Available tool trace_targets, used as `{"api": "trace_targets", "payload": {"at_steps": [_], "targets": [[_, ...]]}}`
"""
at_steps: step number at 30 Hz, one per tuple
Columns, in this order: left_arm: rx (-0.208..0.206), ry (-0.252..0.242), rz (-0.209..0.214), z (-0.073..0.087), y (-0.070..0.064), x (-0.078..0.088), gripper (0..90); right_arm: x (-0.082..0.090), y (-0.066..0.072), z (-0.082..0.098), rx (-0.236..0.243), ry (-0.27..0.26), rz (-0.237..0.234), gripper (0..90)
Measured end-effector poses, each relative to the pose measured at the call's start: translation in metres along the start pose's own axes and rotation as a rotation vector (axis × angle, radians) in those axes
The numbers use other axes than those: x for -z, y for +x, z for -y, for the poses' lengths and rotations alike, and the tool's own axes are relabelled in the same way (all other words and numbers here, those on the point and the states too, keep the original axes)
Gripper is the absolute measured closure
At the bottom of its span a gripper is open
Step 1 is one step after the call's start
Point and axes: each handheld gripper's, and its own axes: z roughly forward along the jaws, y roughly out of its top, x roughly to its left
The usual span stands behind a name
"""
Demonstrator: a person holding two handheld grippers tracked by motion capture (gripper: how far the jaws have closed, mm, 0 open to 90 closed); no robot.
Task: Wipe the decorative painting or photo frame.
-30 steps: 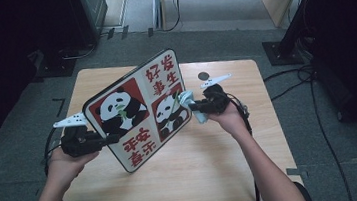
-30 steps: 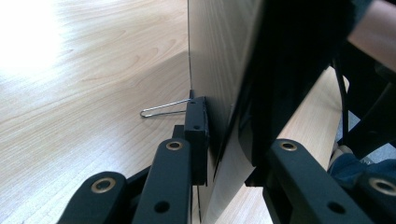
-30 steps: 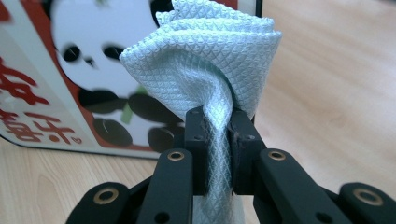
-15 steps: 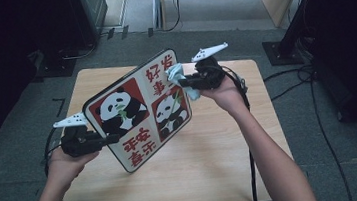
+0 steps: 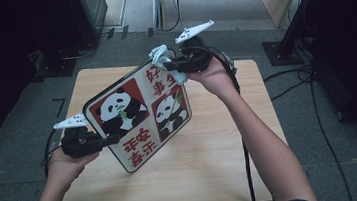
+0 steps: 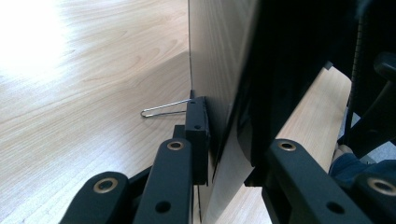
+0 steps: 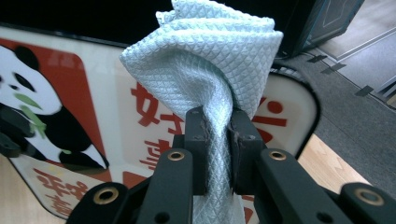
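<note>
Panda board (image 5: pixel 140 115), printed with two pandas and red characters, held tilted above the wooden table (image 5: pixel 209 172). Left gripper (image 5: pixel 101 143) clamps the board's lower left edge, its jaws closed on the rim; seen edge-on in the left gripper view, the board (image 6: pixel 219 70) blocks the far side, and a wire clip (image 6: pixel 163 110) lies on the tabletop beside it. Right gripper (image 5: pixel 173 68) pinches a pale blue cloth (image 7: pixel 210 60) at the board's upper right corner, screening part of the lettering. Cables (image 5: pixel 318 111) cross the grey floor right of the table.
</note>
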Motion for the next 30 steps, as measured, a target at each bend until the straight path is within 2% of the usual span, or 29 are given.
{"api": "trace_targets", "payload": {"at_steps": [5,13,30], "targets": [[-0.001,-0.001,0.0,0.0,0.0,0.0,77.4,-0.011,0.0,0.006,-0.005,0.006,-0.019,80.4],[-0.003,0.001,0.003,0.0,0.001,0.0,77.4,-0.015,-0.001,0.013,-0.019,-0.009,-0.029,80.4],[0.002,0.0,0.009,0.0,0.001,0.0,77.2,-0.022,-0.002,0.037,-0.038,0.002,-0.053,80.3]]}}
